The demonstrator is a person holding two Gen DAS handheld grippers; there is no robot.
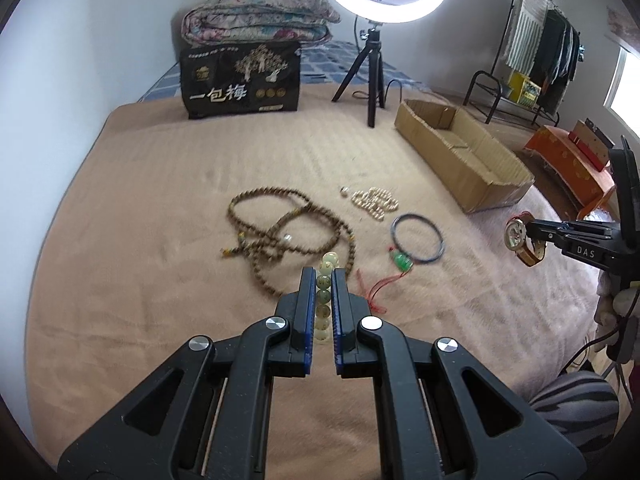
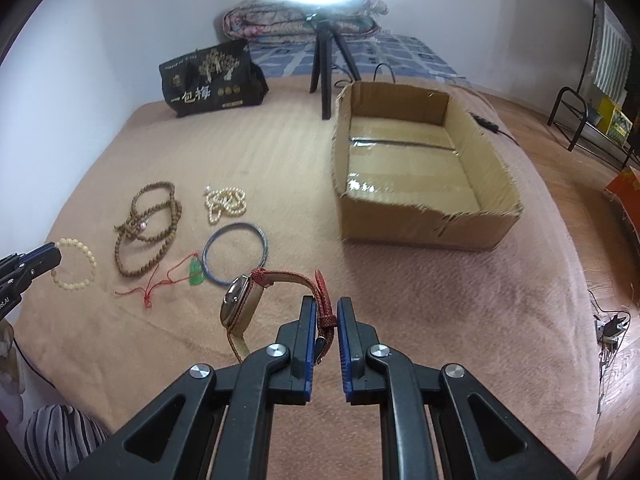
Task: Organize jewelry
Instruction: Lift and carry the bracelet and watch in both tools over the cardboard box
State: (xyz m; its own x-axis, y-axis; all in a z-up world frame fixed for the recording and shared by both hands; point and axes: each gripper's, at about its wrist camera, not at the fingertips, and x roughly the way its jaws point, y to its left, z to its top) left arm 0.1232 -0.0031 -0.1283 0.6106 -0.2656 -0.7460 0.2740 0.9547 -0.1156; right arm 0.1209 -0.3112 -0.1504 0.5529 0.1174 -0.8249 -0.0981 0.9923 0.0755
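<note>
My left gripper (image 1: 323,276) is shut on a pale green bead bracelet (image 1: 325,280), which also shows in the right wrist view (image 2: 80,264) at the far left. My right gripper (image 2: 325,308) is shut on the red strap of a wristwatch (image 2: 240,304), held above the blanket; the watch shows in the left wrist view (image 1: 520,236) too. On the blanket lie a brown bead necklace (image 1: 280,228), a pearl strand (image 1: 376,202), a blue bangle (image 1: 418,238) and a green pendant on a red cord (image 1: 401,261). An open cardboard box (image 2: 416,236) sits ahead of my right gripper.
A black printed bag (image 1: 240,80), a ring light on a tripod (image 1: 372,76) and a folded quilt (image 1: 260,16) stand at the back of the bed. A clothes rack (image 1: 548,60) and an orange box (image 1: 568,160) are off the bed's right side.
</note>
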